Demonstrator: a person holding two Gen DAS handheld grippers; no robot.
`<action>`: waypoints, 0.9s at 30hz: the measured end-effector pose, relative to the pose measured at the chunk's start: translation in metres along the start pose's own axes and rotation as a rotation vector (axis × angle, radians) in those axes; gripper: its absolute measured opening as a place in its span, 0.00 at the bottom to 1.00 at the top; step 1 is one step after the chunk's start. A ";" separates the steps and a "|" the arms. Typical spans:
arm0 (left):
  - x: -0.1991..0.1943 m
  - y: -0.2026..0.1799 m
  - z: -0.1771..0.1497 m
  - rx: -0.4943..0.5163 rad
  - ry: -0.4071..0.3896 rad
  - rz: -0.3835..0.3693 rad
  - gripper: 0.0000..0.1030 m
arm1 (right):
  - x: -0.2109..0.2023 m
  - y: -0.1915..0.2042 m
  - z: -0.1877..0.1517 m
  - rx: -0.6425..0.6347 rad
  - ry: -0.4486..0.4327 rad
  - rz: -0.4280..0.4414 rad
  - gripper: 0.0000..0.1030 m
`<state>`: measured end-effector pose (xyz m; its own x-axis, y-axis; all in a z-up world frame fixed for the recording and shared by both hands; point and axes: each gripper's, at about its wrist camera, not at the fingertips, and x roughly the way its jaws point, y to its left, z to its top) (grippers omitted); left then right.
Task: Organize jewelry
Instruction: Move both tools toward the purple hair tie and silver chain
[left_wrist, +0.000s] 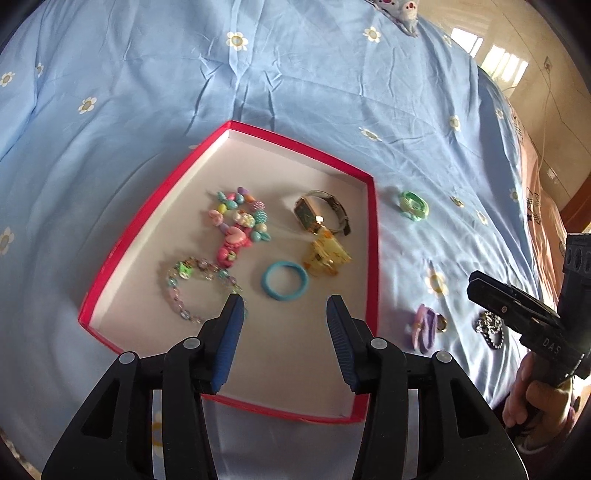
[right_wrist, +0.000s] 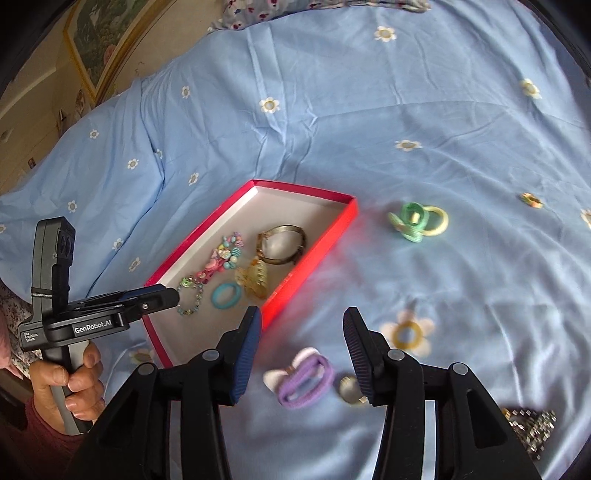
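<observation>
Hovering over the red box (left_wrist: 371, 236), left gripper (left_wrist: 285, 308) spread wide.

A light blue bedsheet (left_wrist: 258, 92) printed with small white daisies covered the bed and filled most of both views, creased in long folds. At its far end lay a pillow (right_wrist: 314, 7) in a pale floral print. Beyond the bed's right edge, the glossy tan floor (left_wrist: 517, 48) caught bright patches of daylight, and a thin cable (left_wrist: 546, 122) trailed across it. On the left side of the room, a picture in a gold frame (right_wrist: 99, 40) hung on a beige wall (right_wrist: 40, 110).
</observation>
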<state>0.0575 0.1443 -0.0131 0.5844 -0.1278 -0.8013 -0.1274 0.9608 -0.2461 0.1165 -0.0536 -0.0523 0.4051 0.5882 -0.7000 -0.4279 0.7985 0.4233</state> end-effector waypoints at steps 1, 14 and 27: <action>-0.001 -0.003 -0.002 0.005 0.002 -0.005 0.44 | -0.004 -0.003 -0.002 0.005 -0.003 -0.009 0.48; -0.002 -0.050 -0.021 0.073 0.032 -0.068 0.45 | -0.057 -0.046 -0.048 0.086 -0.024 -0.103 0.49; 0.011 -0.092 -0.041 0.151 0.089 -0.091 0.47 | -0.087 -0.065 -0.090 0.123 -0.032 -0.182 0.52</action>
<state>0.0428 0.0447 -0.0218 0.5141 -0.2307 -0.8261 0.0483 0.9694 -0.2406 0.0366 -0.1687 -0.0704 0.4926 0.4351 -0.7536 -0.2446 0.9003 0.3600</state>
